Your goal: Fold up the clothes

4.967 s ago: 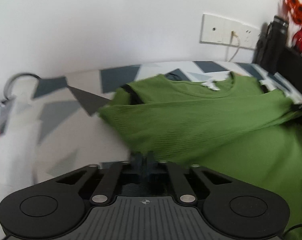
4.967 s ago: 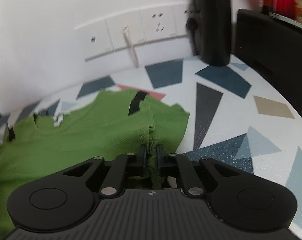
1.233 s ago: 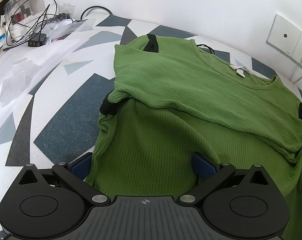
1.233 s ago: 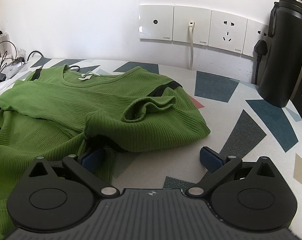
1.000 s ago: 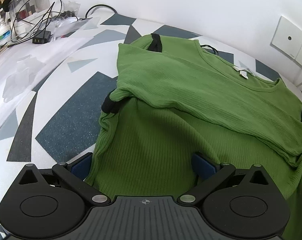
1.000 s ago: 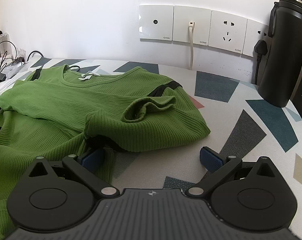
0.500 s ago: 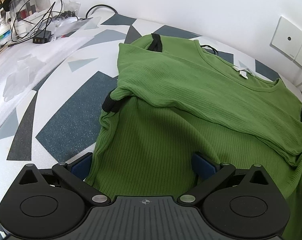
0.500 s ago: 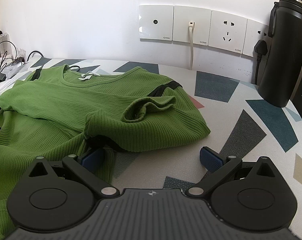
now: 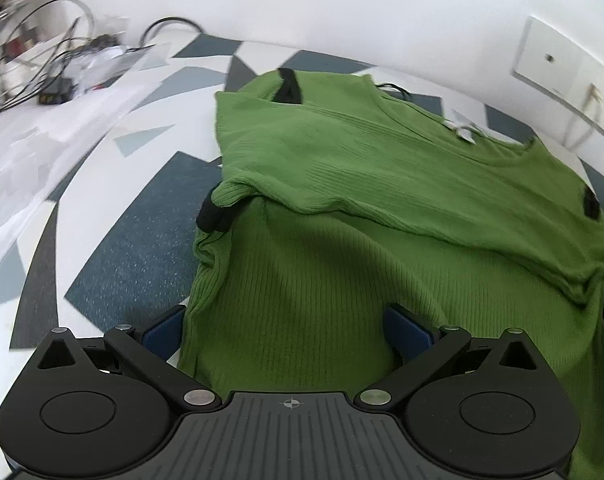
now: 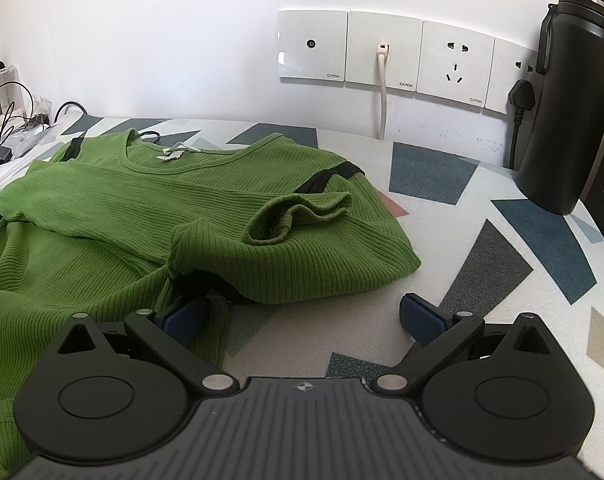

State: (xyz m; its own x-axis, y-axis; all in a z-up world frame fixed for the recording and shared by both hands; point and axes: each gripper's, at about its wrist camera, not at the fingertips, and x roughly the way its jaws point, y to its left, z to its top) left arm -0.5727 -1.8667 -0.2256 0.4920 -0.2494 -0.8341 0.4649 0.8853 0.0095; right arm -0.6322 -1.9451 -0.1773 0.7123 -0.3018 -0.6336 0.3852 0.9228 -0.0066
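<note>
With both your left hand-held gripper [image 9: 289,326] and right hand-held gripper [image 10: 302,316] spread wide and empty, pinch the near hem of the green top [image 10: 142,216], half folded on the patterned surface [image 10: 482,248], at matching corners before lifting evenly.

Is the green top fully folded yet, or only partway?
Partway. The green top has its sleeves laid across the chest, but the lower body lies spread flat toward both open grippers.

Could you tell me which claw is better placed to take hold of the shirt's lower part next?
Left. The left claw is open astride the green ribbed shirt; the right claw gapes mostly over bare tabletop.
</note>
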